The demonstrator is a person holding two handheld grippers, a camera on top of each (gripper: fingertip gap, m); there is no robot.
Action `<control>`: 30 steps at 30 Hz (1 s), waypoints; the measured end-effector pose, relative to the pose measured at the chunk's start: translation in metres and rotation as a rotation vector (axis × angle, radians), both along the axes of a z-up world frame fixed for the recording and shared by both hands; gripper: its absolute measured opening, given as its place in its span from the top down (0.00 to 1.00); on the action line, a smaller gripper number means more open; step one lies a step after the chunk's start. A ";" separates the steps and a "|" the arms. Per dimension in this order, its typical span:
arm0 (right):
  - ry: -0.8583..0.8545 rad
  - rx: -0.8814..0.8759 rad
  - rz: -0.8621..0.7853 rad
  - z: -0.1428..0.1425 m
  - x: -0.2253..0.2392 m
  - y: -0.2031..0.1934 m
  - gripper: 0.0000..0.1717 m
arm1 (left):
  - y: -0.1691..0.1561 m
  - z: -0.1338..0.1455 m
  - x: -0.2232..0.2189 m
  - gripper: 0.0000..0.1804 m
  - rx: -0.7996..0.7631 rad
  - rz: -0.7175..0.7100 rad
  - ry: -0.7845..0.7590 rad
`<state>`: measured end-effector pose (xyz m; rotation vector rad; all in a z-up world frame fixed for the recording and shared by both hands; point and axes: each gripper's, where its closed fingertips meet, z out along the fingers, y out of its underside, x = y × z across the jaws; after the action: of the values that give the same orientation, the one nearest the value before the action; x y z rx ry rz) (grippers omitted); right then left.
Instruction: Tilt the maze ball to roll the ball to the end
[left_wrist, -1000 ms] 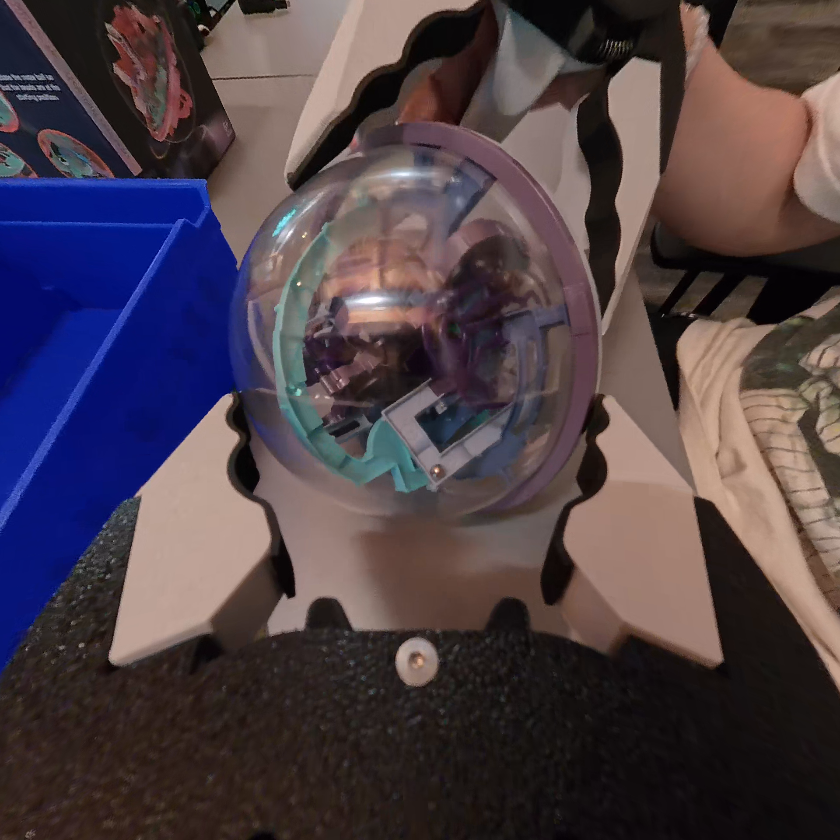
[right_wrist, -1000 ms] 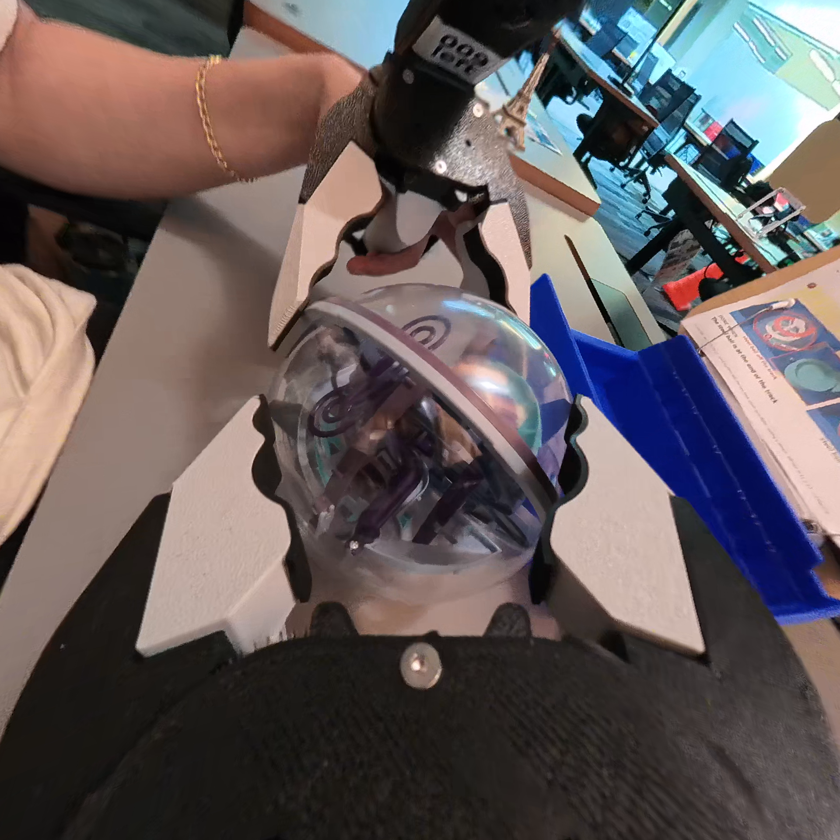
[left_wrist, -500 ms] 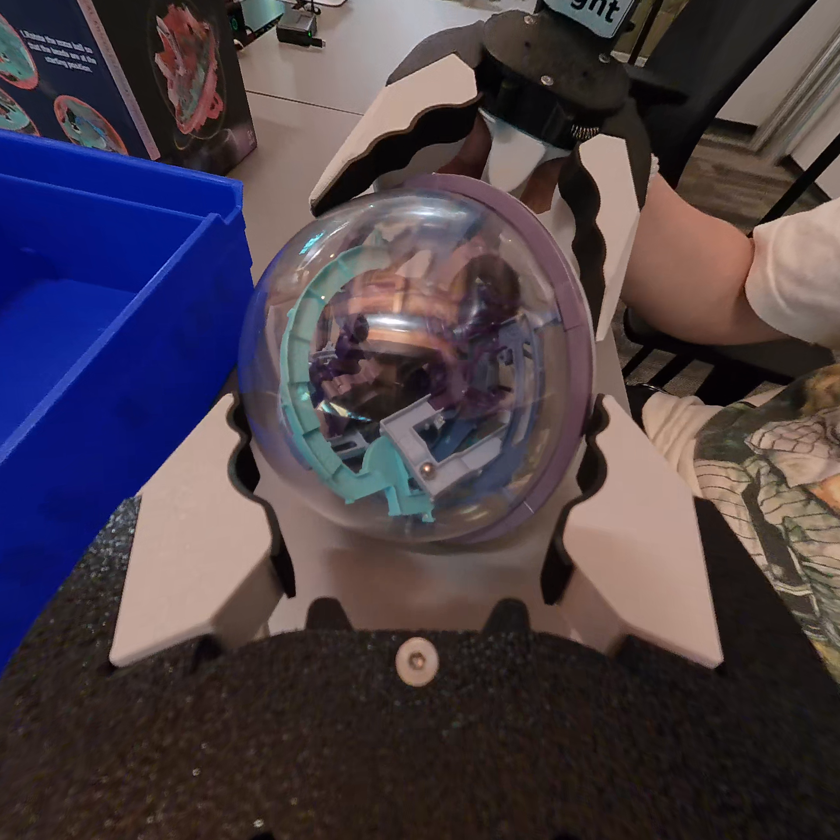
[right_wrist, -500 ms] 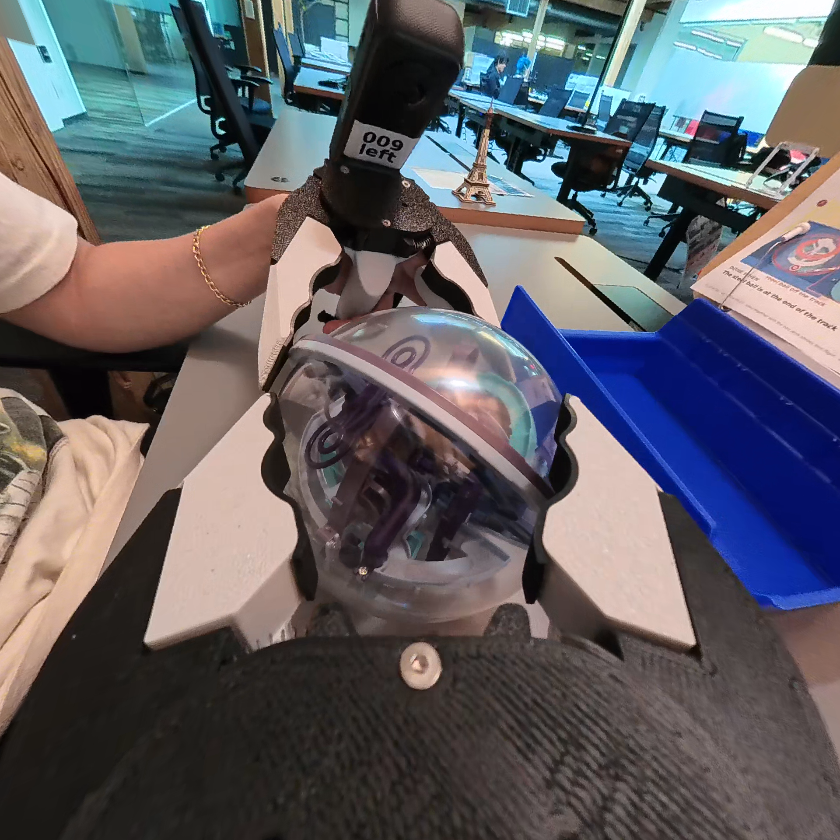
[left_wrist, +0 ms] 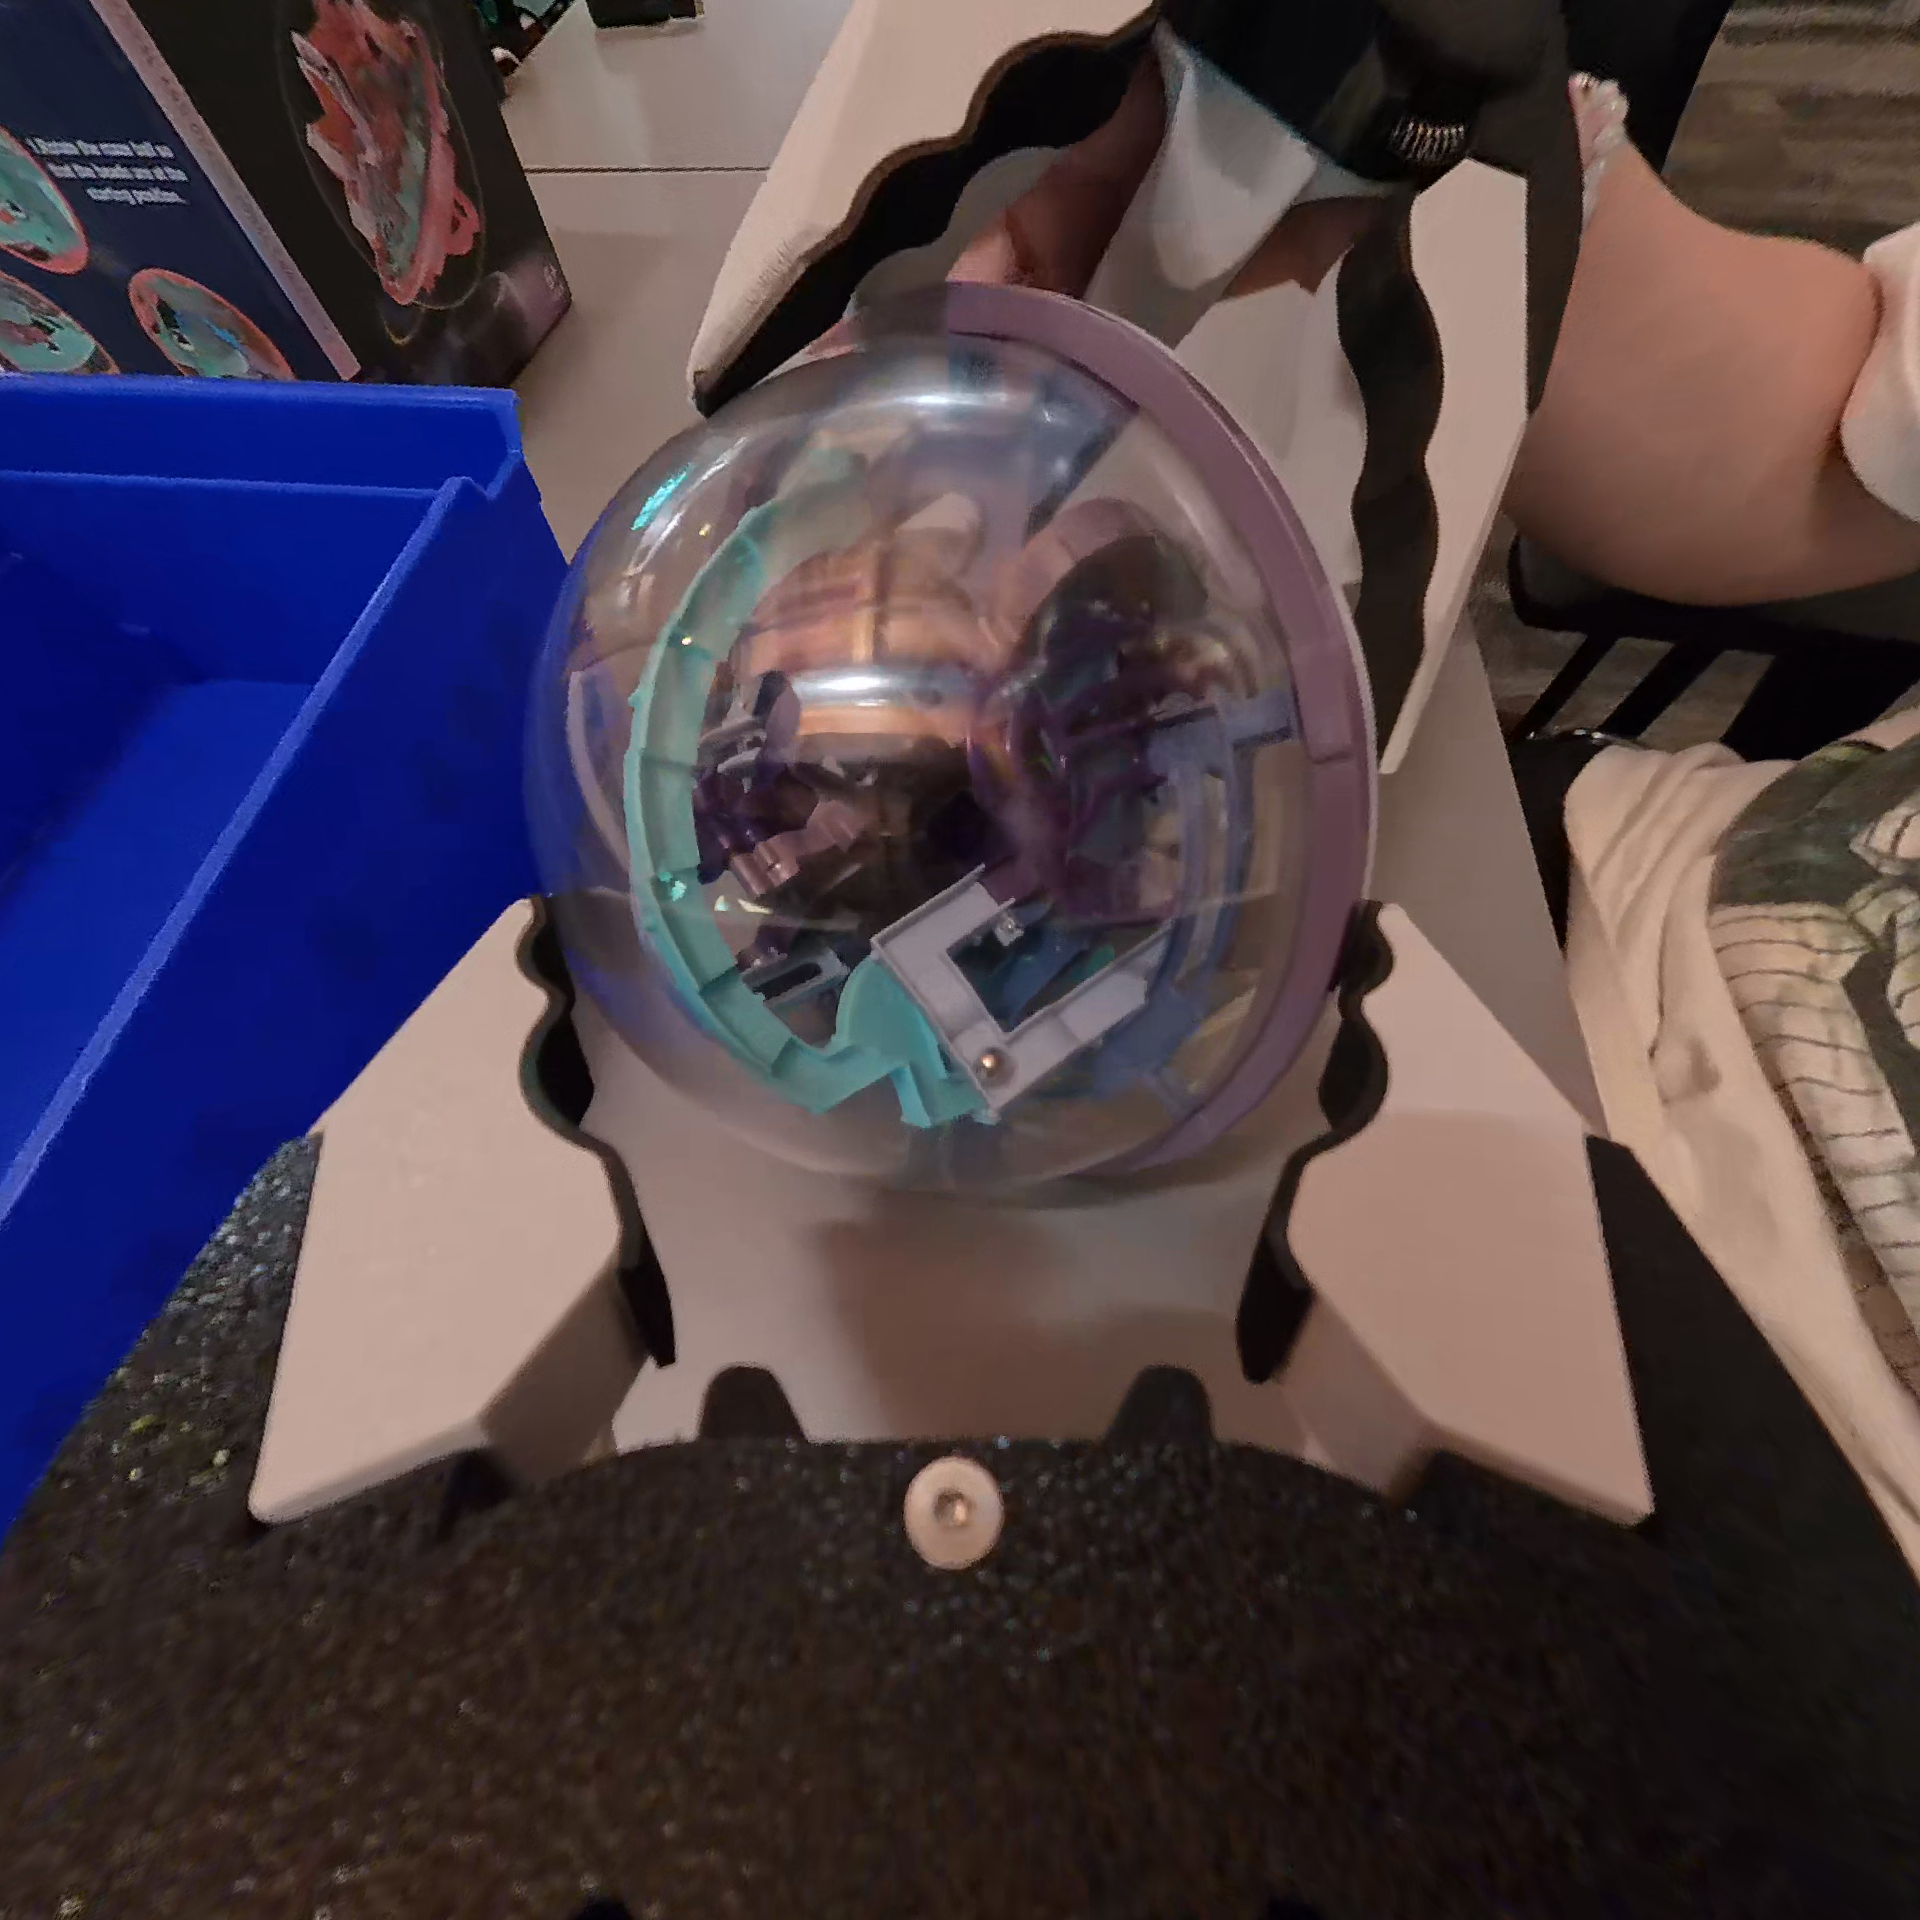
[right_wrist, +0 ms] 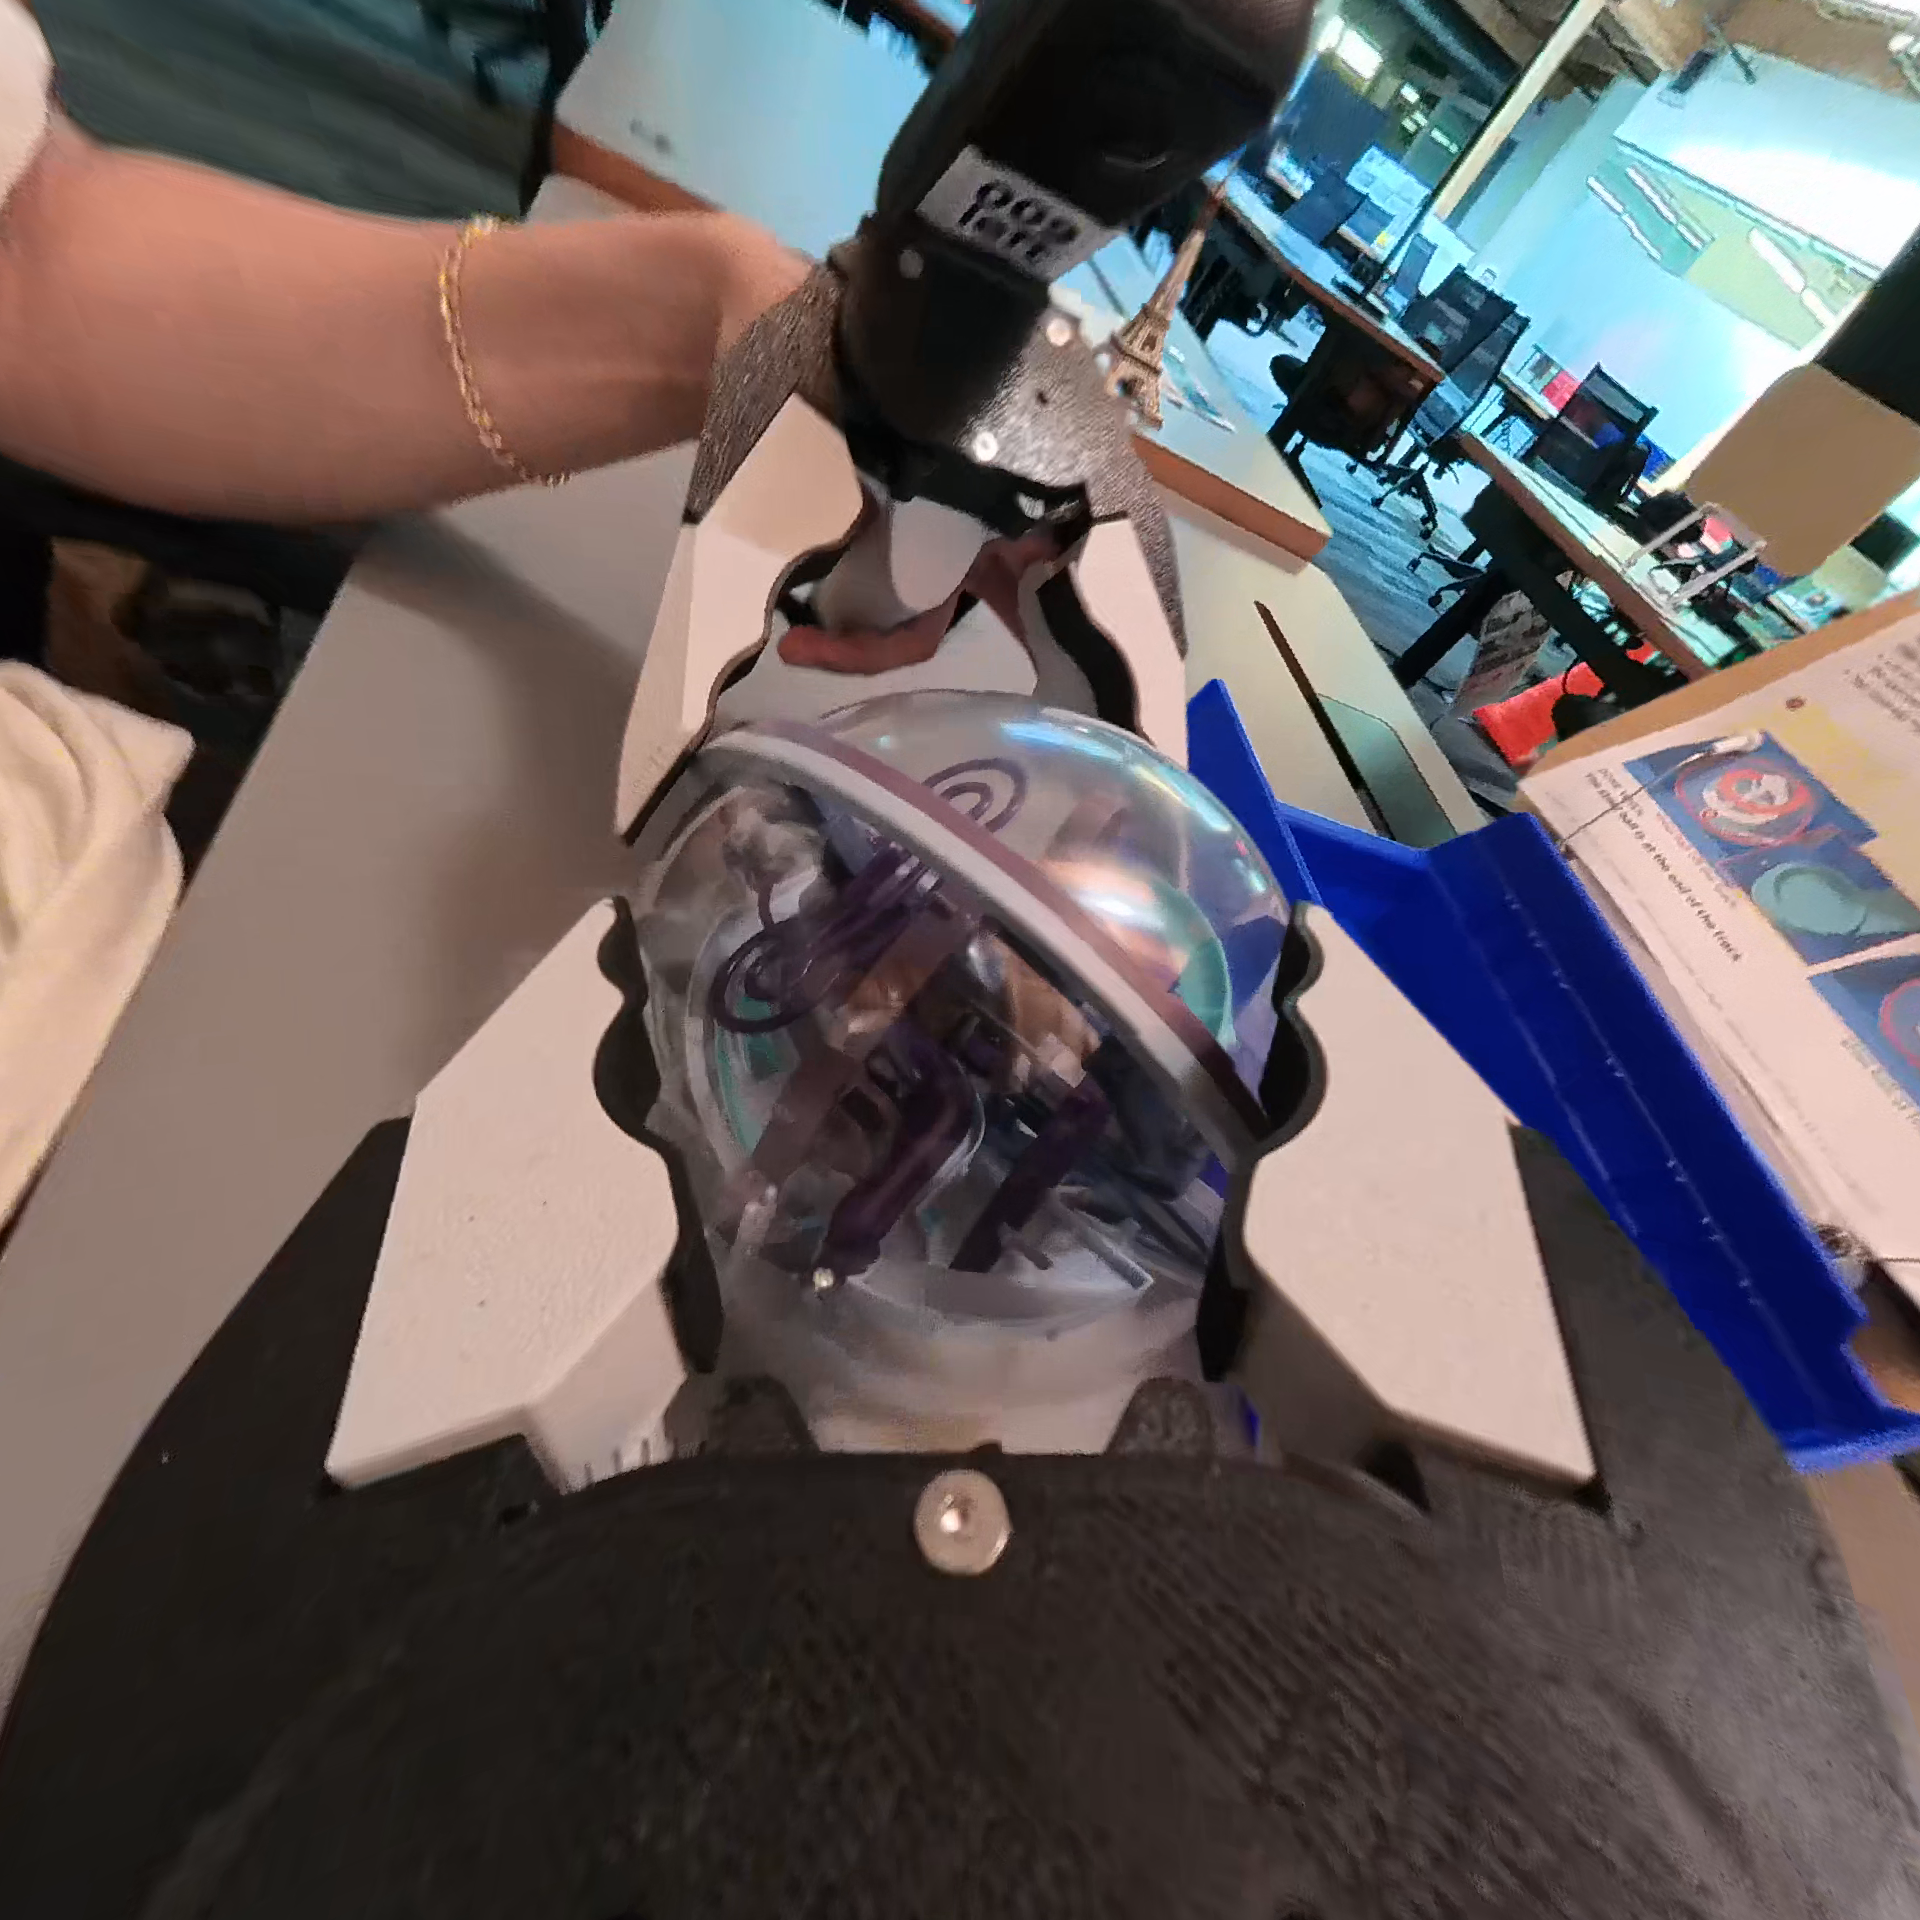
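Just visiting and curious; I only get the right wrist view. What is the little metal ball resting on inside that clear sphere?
Observer: In the left wrist view the metal ball sits in the corner of a grey L-shaped track, beside a teal track.
Operator: Is the blue bin one open space?
Observer: No, the blue bin has a dividing wall inside.
Operator: Anything past it?
Observer: A dark printed box.

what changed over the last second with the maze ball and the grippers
The maze ball was tipped one way and back again: the background swung while the sphere stayed framed. The small steel ball barely moved, resting at the corner of the grey track beside the teal track. Both the left gripper and right gripper kept clamping the sphere; nothing was let go. The blue bin stayed put.
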<state>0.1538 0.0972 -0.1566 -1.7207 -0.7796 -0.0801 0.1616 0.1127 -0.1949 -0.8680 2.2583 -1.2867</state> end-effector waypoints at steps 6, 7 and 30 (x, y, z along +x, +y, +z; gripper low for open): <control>-0.177 -0.059 -0.042 -0.013 0.003 -0.002 0.24 | -0.001 -0.001 0.002 0.22 0.010 -0.001 -0.005; -0.192 -0.063 -0.047 -0.015 0.005 -0.001 0.23 | -0.002 0.000 0.003 0.22 0.004 0.004 -0.003; -0.503 0.036 -0.037 -0.032 0.022 0.008 0.12 | 0.009 -0.010 0.013 0.23 0.209 0.085 -0.038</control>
<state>0.1760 0.1057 -0.1887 -1.6987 -1.1030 -0.5655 0.1744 0.1213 -0.2045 -0.8460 2.2508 -1.0008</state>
